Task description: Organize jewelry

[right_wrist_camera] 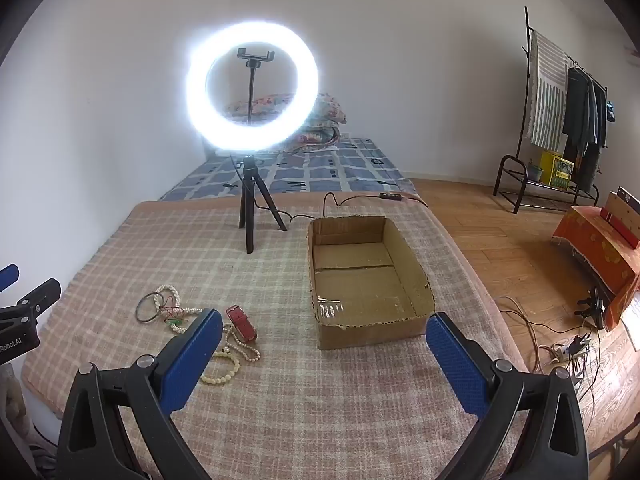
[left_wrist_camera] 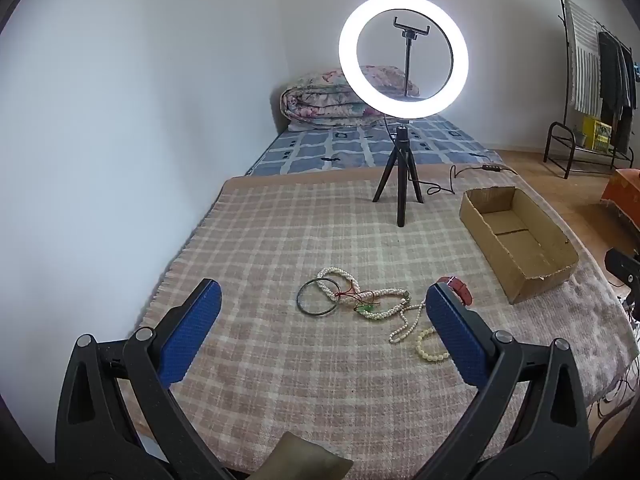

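Both tools gape wide, holding nothing, above the bed blanket (left_wrist_camera: 280, 240); left tool (left_wrist_camera: 323, 308) frames the jewelry heap (left_wrist_camera: 360, 298), while only right tool (right_wrist_camera: 324, 332) view shows the cardboard box (right_wrist_camera: 416, 248) floor bare.

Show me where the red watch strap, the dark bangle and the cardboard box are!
red watch strap (right_wrist_camera: 241, 323), right wrist view, middle of the strap.
dark bangle (left_wrist_camera: 316, 296), left wrist view, on its near-right rim.
cardboard box (right_wrist_camera: 370, 330), right wrist view, on its near outer wall.
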Tool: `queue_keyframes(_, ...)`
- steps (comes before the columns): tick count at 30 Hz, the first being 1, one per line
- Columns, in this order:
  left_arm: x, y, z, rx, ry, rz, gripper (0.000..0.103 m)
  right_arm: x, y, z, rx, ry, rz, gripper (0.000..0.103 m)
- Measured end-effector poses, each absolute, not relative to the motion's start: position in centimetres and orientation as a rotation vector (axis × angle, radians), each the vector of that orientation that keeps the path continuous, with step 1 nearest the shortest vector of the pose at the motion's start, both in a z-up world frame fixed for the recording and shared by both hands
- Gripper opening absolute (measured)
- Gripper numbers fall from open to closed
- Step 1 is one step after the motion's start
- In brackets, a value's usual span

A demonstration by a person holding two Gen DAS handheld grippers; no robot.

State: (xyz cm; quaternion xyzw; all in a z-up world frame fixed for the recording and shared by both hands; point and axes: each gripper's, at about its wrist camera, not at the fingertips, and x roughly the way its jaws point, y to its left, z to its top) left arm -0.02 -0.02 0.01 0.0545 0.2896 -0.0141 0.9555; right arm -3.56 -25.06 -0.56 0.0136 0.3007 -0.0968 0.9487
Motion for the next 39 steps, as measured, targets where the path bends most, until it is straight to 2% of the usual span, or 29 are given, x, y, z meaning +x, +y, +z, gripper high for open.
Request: queue_keyframes(39,-0.4,-1.6,0.2,0.12,0.583,-0.029,0.103,-3.5,-25.4,-0.5,0.035,0.615,-0.199,0.103)
